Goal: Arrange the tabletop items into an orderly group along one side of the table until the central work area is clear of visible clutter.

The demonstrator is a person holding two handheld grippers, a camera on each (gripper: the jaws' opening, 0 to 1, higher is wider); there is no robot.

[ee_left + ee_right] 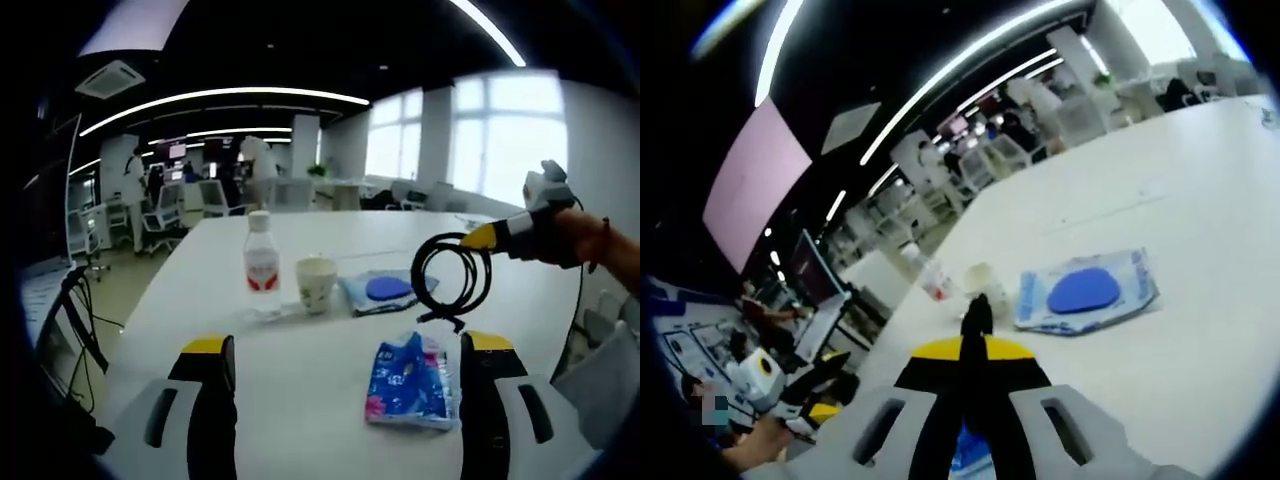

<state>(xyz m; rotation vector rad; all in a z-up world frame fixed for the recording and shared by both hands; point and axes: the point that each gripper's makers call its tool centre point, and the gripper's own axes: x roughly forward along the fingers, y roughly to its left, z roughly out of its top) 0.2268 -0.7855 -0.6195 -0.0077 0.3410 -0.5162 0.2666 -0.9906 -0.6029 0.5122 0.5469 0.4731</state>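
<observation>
Cable [452, 276] hangs coiled from the pinched-tight right gripper [470, 238], above the blue packet [410, 382]. Left gripper [345, 385] gapes wide, empty. Bottle [261, 259], cup [316, 283], pouch [386, 291] sit behind the packet mid-worktop [300, 390], so tidying's barely started.

The room was brightly lit by long ceiling light strips [230, 95] and by daylight from large windows [500, 140], which were blown out to white. The white table [300, 370] reflected the light evenly, with only soft, faint shadows under the things on it. The right gripper view was tilted and slightly blurred, the ceiling strips [950, 75] smeared into streaks. Both views bent strongly toward their edges, where detail went dark and soft.
</observation>
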